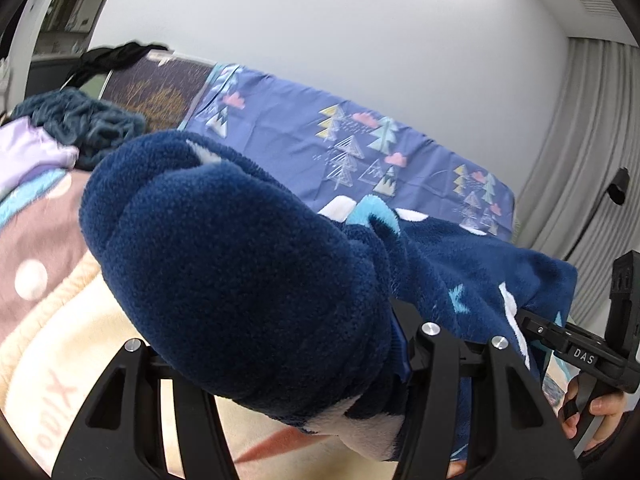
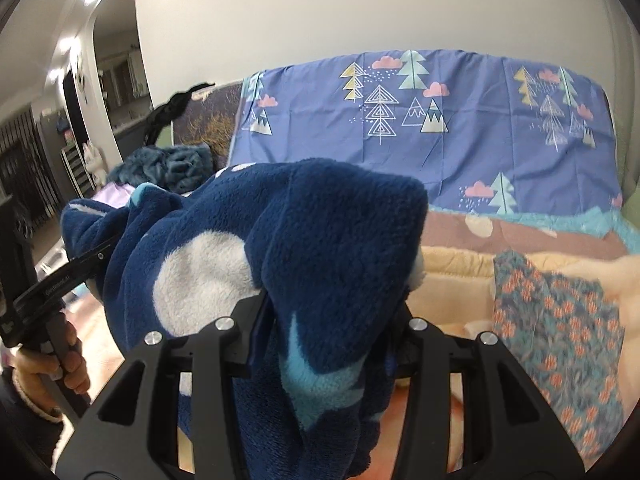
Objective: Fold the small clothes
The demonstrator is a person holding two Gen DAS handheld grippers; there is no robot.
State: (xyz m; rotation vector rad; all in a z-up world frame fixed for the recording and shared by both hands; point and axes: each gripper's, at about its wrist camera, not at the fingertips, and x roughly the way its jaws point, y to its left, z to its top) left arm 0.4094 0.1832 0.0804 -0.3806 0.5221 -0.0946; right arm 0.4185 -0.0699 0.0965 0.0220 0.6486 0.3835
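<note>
In the left wrist view, the left gripper is clamping a thick bunched fold of the dark navy fleece garment with white and light-blue patches, its jaws closed on the pile so the cloth is bulging up over them. The garment is hanging above the cream plush blanket with red lettering, probably so that it can drape straight before being laid down. To the garment's right, the right gripper is showing from the side in a person's hand, biting another edge of the same fleece. Behind the garment the blue sheet printed with trees and clouds is hanging.

In the right wrist view, the right gripper is pinching a fold of the garment, jaws shut on the fleece. The two grips are keeping the piece stretched between both hands. This view alone is showing a folded teal cloth with orange flowers, lying on the blanket to the garment's right, and the left gripper at the garment's left, in a person's hand.
</note>
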